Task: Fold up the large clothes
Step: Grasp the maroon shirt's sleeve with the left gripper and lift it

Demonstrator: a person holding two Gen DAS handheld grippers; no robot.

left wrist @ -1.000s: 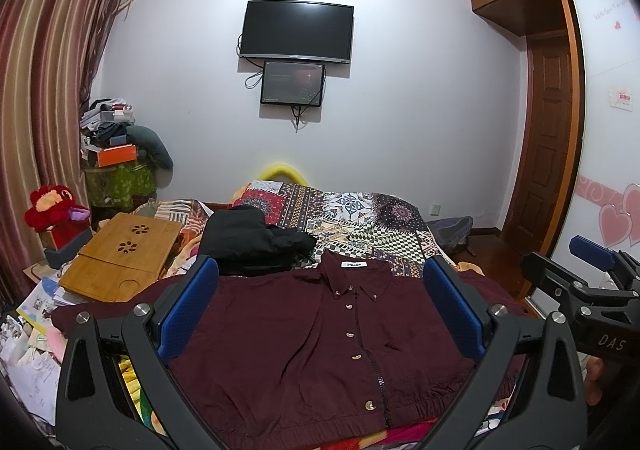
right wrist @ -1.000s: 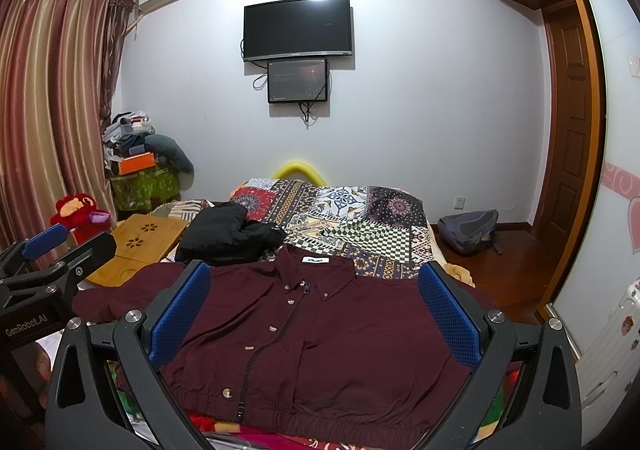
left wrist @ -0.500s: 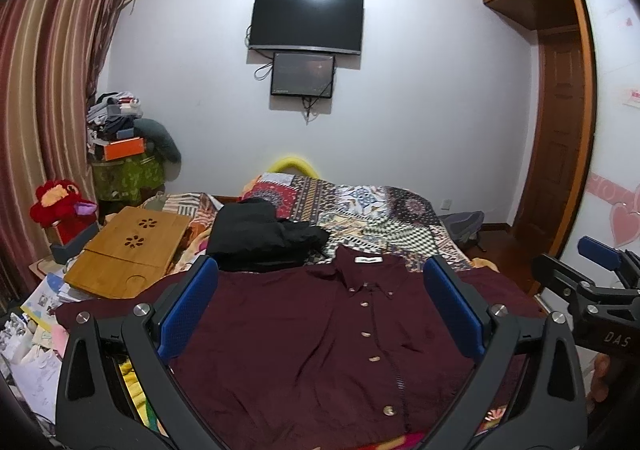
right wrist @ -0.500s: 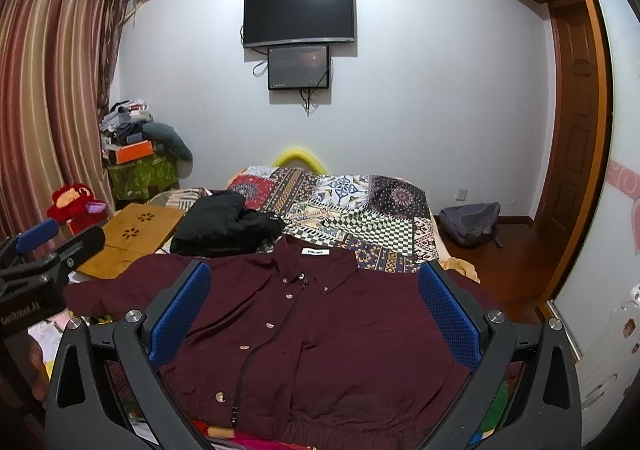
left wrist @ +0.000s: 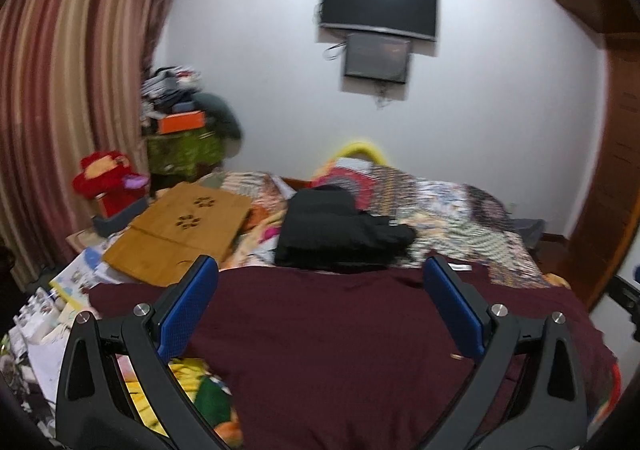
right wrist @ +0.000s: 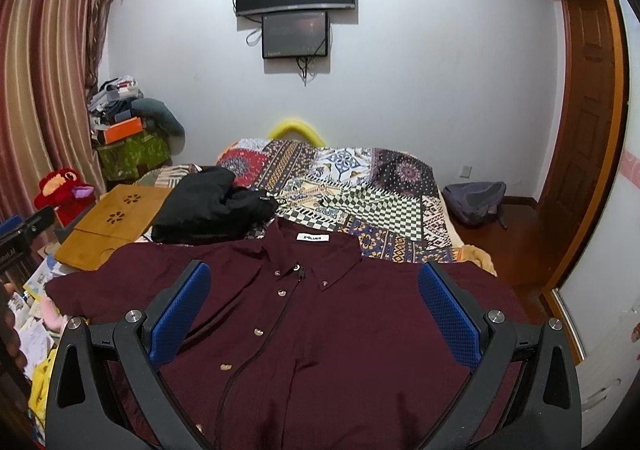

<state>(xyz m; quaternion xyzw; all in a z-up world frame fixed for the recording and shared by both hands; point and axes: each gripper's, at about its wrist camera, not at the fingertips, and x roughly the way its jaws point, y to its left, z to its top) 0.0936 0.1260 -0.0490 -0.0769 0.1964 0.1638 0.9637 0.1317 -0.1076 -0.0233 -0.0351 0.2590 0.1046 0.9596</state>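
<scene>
Change since earlier: the left gripper (left wrist: 320,290) has swung toward the left side of the bed (right wrist: 384,210) (its picture is smeared with motion), so the bamboo lap tray (left wrist: 180,230) and the curtain now fill more of its view; the right gripper (right wrist: 314,290) has kept nearly the same outlook and has eased a little closer over the shirt.
Garment: a maroon button-up shirt (right wrist: 320,310) lies spread face up across the near end of the bed, collar and label toward the far wall, hem toward the near edge, both sleeves stretched out to the sides.
Neighbours: a black garment (right wrist: 212,210) sits heaped just beyond the shirt's left shoulder, touching or nearly touching it; the lap tray lies at the bed's left edge.
Left gripper: jaws spread wide, nothing between the blue pads, held above the shirt's left half.
Right gripper: likewise wide apart and holding nothing, above the chest and button placket.
Step in hand: I judge this the approach before the first fold; the shirt looks flat and not yet folded.
Next move: probably each tool must descend to a sleeve or shoulder edge, pinch a single layer, and carry it inward (watch the black heap, which could snag the left sleeve).
</scene>
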